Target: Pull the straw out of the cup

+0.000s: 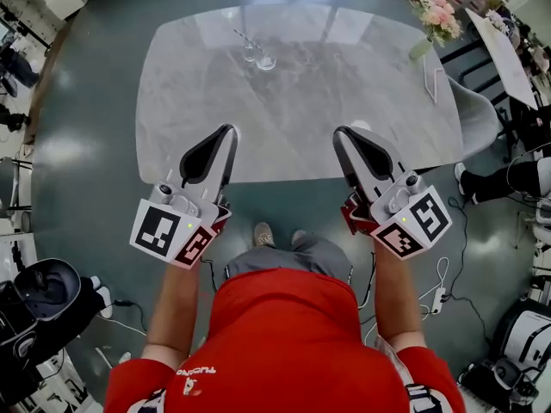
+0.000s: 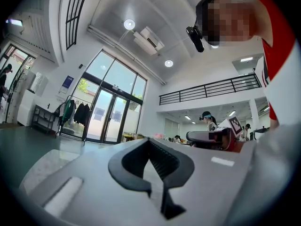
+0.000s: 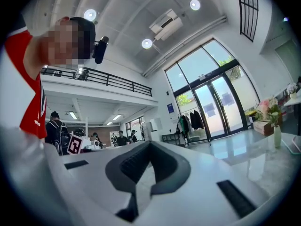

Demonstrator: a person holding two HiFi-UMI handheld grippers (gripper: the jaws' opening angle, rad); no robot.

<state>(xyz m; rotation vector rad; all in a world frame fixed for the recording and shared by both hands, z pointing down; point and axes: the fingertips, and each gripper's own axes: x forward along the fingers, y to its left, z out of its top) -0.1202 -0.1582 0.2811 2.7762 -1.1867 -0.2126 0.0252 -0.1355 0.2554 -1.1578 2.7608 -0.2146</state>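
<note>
Two clear glass cups (image 1: 258, 56) stand close together at the far side of the pale marble table (image 1: 301, 136), and a thin straw (image 1: 242, 36) sticks out of them toward the far left. My left gripper (image 1: 229, 132) and right gripper (image 1: 339, 134) hover side by side over the table's near edge, well short of the cups. In both gripper views the dark pads meet at the tips, left gripper (image 2: 149, 142) and right gripper (image 3: 149, 144), with nothing between them. Neither gripper view shows the cups or the straw.
A vase of pink flowers (image 1: 436, 20) stands at the table's far right corner, with a flat white item (image 1: 433, 73) beside it. A grey chair (image 1: 479, 114) sits off the right edge. Bags and equipment (image 1: 39, 304) lie on the floor at left.
</note>
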